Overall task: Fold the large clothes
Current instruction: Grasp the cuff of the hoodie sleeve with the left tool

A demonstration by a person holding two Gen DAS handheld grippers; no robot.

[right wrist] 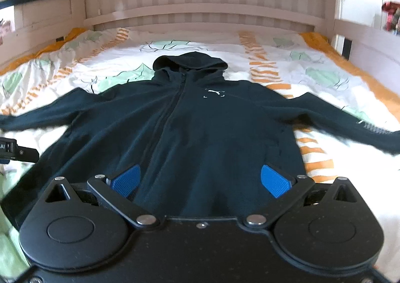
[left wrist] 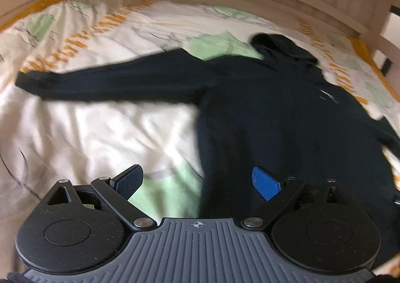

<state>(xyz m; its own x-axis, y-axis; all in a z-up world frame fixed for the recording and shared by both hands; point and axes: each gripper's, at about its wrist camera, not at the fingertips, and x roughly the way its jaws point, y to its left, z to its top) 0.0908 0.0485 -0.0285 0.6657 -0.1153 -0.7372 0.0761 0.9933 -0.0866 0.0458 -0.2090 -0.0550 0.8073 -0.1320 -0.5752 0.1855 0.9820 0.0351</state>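
A dark navy zip hoodie [right wrist: 195, 123] lies flat, front up, on the bed, hood toward the headboard and both sleeves spread out sideways. It has a small white logo [right wrist: 214, 93] on the chest. My right gripper [right wrist: 200, 180] is open and empty, hovering over the hoodie's lower hem. In the left wrist view the hoodie [left wrist: 275, 118] fills the right half, with its left sleeve [left wrist: 100, 83] stretched across the duvet. My left gripper [left wrist: 197, 181] is open and empty, over the hoodie's lower left edge.
The bed is covered by a white duvet [right wrist: 287, 58] with green and orange patterns. A pale wooden headboard [right wrist: 200, 10] and side rails [right wrist: 362, 33] enclose it. Part of the left gripper [right wrist: 17, 151] shows at the right wrist view's left edge.
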